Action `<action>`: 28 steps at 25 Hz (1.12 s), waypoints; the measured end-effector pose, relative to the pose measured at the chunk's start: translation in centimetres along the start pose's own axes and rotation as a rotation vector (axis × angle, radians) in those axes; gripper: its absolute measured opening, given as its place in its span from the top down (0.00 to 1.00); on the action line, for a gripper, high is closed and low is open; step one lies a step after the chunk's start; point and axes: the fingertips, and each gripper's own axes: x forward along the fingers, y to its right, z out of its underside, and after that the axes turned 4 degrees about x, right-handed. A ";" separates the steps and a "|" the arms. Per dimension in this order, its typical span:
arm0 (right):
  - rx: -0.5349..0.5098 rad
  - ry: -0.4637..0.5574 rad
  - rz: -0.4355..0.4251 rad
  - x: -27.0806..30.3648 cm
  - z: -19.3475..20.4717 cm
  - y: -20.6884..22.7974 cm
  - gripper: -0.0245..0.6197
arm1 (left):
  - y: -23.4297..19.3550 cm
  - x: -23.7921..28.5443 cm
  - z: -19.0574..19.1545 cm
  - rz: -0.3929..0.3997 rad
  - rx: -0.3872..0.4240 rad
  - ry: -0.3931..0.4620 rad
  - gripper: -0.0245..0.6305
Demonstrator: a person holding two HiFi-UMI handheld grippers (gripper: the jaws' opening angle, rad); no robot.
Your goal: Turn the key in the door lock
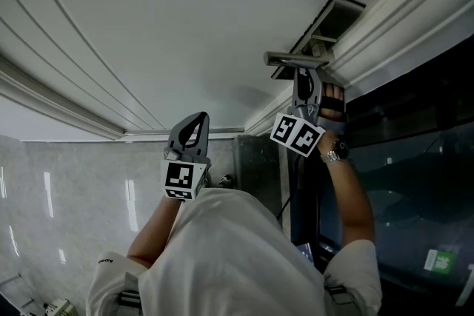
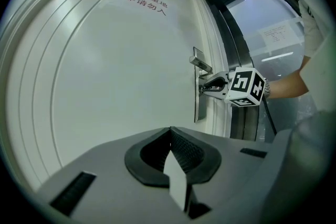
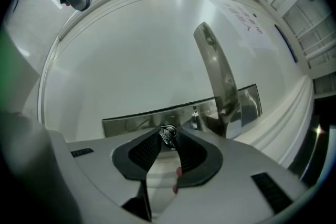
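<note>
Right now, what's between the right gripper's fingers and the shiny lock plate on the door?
The key. The right gripper pinches its small metal head at the fingertips, just in front of the lock plate. The right gripper view shows this.

Left tongs [image 2: 170, 130] closed, white door [image 2: 115, 76], right tongs [image 2: 206, 86] at lock plate [image 2: 198, 110]

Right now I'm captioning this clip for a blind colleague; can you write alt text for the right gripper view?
The right gripper has its jaws pinched on a small metal key at a shiny lock plate on a white door. A metal lever handle juts from the plate just right of the key.
</note>
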 end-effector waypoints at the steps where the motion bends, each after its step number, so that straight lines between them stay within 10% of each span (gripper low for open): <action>1: 0.015 -0.005 0.001 0.0 0.0 0.0 0.82 | 0.0 0.1 0.1 -0.002 -0.001 -0.002 0.95; 28: 0.482 -0.009 -0.021 0.1 0.0 0.9 0.83 | 1.2 1.0 0.2 0.011 -0.008 -0.004 0.95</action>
